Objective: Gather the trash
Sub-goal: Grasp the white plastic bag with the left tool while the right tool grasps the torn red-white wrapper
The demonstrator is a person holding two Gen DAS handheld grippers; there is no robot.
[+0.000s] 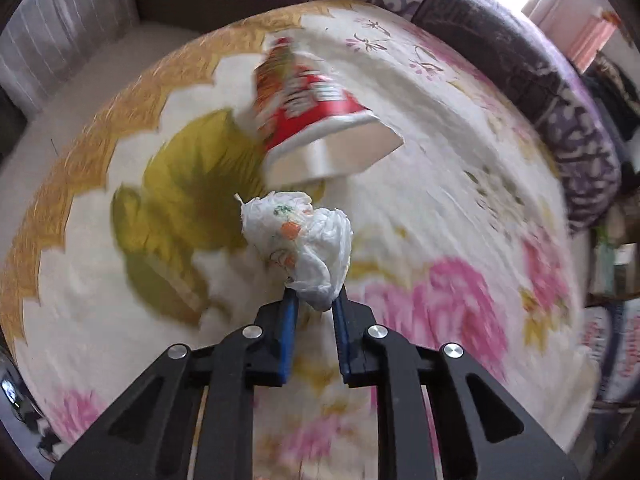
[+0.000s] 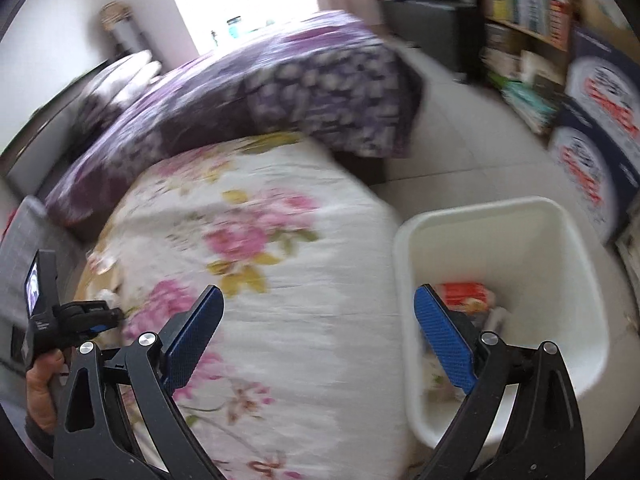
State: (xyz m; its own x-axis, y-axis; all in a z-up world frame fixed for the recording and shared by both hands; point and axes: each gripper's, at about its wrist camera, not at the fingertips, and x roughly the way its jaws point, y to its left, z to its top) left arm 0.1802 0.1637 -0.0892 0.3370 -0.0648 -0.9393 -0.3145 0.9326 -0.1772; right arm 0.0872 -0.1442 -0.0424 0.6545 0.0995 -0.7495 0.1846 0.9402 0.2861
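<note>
A: What has the left gripper got?

B: Its blue pads are pinched nearly together on the lower tail of a crumpled white tissue wad with small orange and green marks. Most of the wad bulges out beyond the fingertips, over the floral bedsheet.

A: How will it handle?

B: I'd judge it very light and soft. It squashes rather than resists, so nothing can break, but a pinch on a thin tail might tear or slip out. A hold deeper into the bulk would be safer.

A: And the cup?

B: A red printed paper cup lies on its side just ahead of the wad, open mouth turned toward the left gripper. Whether the two touch, I cannot tell. It looks light and thin-walled, easy to crush; I'd take it across the rim or the body near the mouth, gently.

A: The right gripper?

B: Spread wide, with nothing between its pads. Its left finger hangs over the bedsheet, its right finger over the white plastic bin that stands on the tiled floor beside the bed. Something orange-red and some pale scraps already lie inside. Far to its left, low in its view, the left gripper shows in a person's hand.

A: So the wad goes there?

B: Likely, across to the bin.
</note>
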